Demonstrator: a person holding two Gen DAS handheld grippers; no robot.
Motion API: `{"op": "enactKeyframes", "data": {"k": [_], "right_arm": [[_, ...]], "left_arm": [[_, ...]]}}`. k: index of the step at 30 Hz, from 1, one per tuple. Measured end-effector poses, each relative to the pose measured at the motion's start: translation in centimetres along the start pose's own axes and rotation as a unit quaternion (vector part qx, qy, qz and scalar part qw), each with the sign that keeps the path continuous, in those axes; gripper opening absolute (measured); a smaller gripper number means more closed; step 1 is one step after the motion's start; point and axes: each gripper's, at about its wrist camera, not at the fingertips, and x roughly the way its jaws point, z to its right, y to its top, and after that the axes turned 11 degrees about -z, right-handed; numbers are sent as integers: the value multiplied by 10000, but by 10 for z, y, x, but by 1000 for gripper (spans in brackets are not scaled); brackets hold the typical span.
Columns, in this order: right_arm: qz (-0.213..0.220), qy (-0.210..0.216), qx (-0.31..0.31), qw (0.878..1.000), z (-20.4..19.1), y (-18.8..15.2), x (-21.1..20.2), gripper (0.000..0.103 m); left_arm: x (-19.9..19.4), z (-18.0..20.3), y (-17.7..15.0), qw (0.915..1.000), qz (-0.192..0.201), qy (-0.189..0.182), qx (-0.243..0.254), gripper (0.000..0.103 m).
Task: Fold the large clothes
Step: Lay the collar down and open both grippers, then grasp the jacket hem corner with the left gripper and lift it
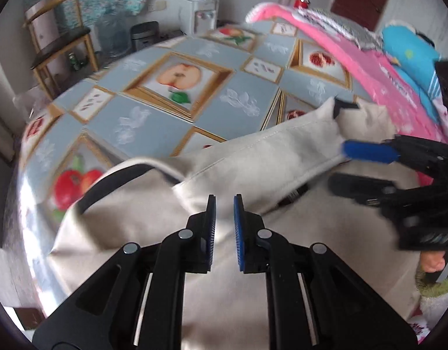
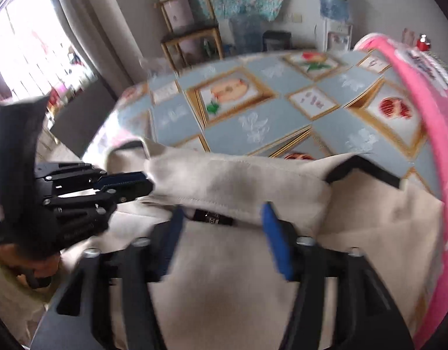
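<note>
Left gripper (image 1: 224, 204) with a narrow gap between its pads, nothing between them, right gripper (image 2: 224, 214) spread wide over a folded edge, gripping nothing, beige garment (image 1: 253, 157) lying on fruit-patterned tablecloth (image 1: 165, 87), pink cloth (image 2: 422, 93) alongside, both views blurred.

Matt beige cloth garment (image 1: 253, 157), glossy tablecloth (image 1: 154, 116)

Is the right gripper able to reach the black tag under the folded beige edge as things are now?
Probably yes. The right gripper has its jaws open, facing the black tag, which peeks out below the beige garment. Nothing lies between them, though the fold partly covers it.
</note>
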Motion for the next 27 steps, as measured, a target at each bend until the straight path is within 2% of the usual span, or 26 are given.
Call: {"op": "enactKeyframes", "data": {"k": [2, 3, 5, 8, 12, 15, 19, 21, 25, 27], "right_arm": [[229, 106, 65, 9997, 5, -16, -30, 75], [290, 130, 96, 9995, 8, -24, -41, 77], [391, 166, 219, 9989, 15, -48, -64, 80], [353, 293, 485, 9978, 24, -87, -81, 81], [170, 360, 820, 9958, 25, -132, -86, 81], [68, 719, 1015, 9922, 14, -161, -81, 81], [-215, 1229, 1083, 9863, -11, -178, -61, 81], [-369, 1325, 945, 9860, -30, -181, -49, 81], [-553, 1414, 712, 9858, -59, -182, -37, 81], [-579, 1416, 593, 9864, -72, -184, -35, 81]], "left_arm": [[-30, -9, -18, 9995, 129, -92, -287, 16], [-44, -15, -27, 9989, 175, -84, -416, 20], [-74, -24, -53, 9972, 352, -69, -650, 30], [-111, -38, -99, 9939, 584, -51, -936, 38], [-137, -52, -162, 9886, 639, 80, -1358, 39], [-136, -58, -203, 9852, 561, 73, -1617, 40], [-116, -61, -244, 9802, 342, -187, -1941, 39], [-103, -57, -253, 9795, 248, -272, -1983, 39], [-87, -49, -260, 9805, -18, 57, -1964, 38], [-87, -48, -265, 9798, -4, 28, -2001, 38]]}}
